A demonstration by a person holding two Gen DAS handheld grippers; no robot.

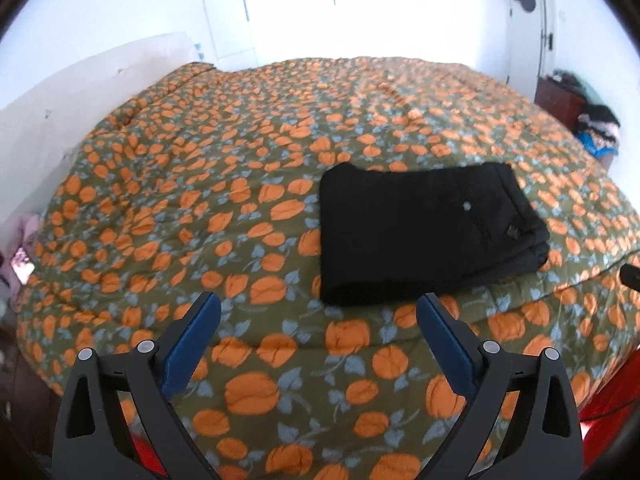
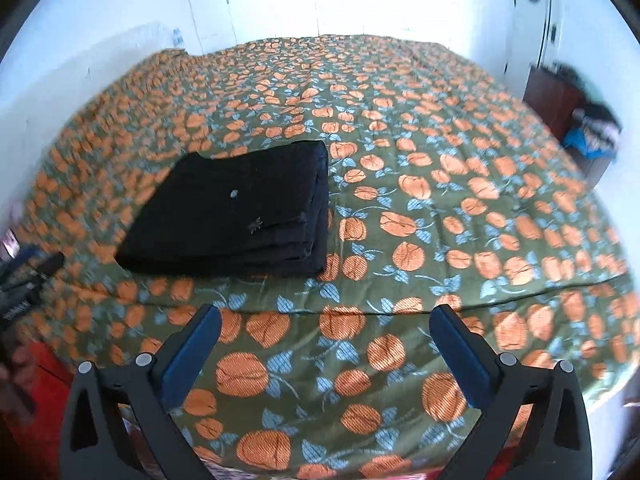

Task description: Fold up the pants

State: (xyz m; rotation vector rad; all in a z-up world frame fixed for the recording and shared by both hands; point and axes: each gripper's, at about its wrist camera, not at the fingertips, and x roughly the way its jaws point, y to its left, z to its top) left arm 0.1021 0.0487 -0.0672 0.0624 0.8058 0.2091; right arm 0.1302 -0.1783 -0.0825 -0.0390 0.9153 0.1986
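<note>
Orange-and-green floral bedding covers the whole bed, with white walls and a bright window at the far end. Nearest the cameras, the left gripper and the right gripper both stand spread wide with nothing between their blue pads, each clear of the cloth. Just beyond them the black pants lie near the bed's near edge as a compact folded stack, so the folding looks essentially done.

The risk I see is a gripper dipping back toward the stack and snagging an edge, which would drag the layers askew; the soft quilt could also let the pile slump.

Only the right wrist view shows the stacked layers at the pants' right edge and part of the other gripper at far left. Only the left wrist view shows the rolled fold at the pants' left end.
</note>
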